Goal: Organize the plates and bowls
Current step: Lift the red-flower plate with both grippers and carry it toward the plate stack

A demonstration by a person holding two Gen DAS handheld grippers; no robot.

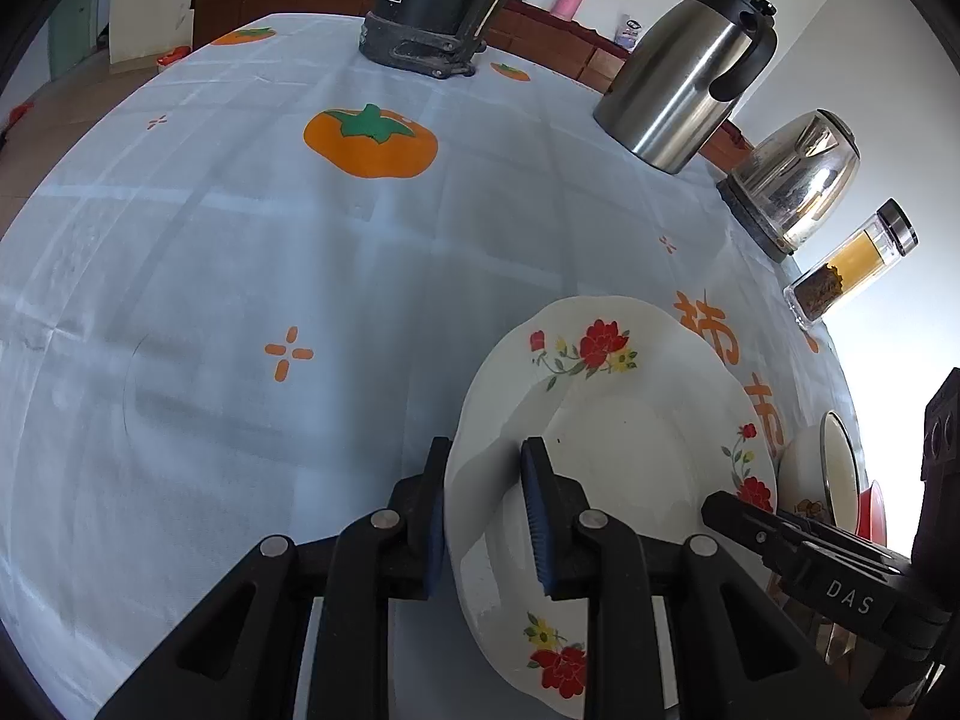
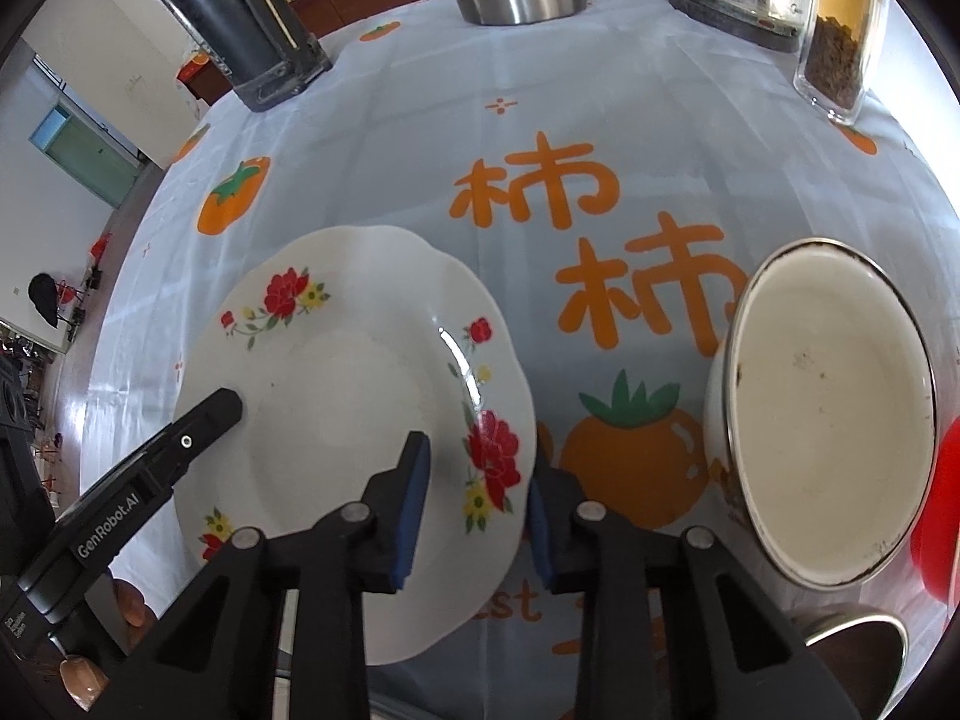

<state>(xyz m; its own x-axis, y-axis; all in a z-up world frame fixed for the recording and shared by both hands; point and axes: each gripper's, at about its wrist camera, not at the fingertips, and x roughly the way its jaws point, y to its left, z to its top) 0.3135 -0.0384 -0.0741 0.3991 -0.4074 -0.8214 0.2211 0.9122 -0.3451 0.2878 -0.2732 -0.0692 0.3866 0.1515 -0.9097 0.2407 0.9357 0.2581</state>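
Observation:
A white scalloped plate with red flowers lies on the blue persimmon tablecloth. My left gripper straddles the plate's left rim, one pad outside and one on the inner face, shut on it. In the right wrist view the same plate has my right gripper over its right rim, one pad on top and the other at the outer edge, shut on it. Each gripper's finger shows in the other view, the left one's finger on the plate's far rim.
A white enamel bowl with a dark rim stands just right of the plate, a red dish beside it and a brown bowl nearer. At the table's back stand a steel jug, kettle, tea bottle and black flask.

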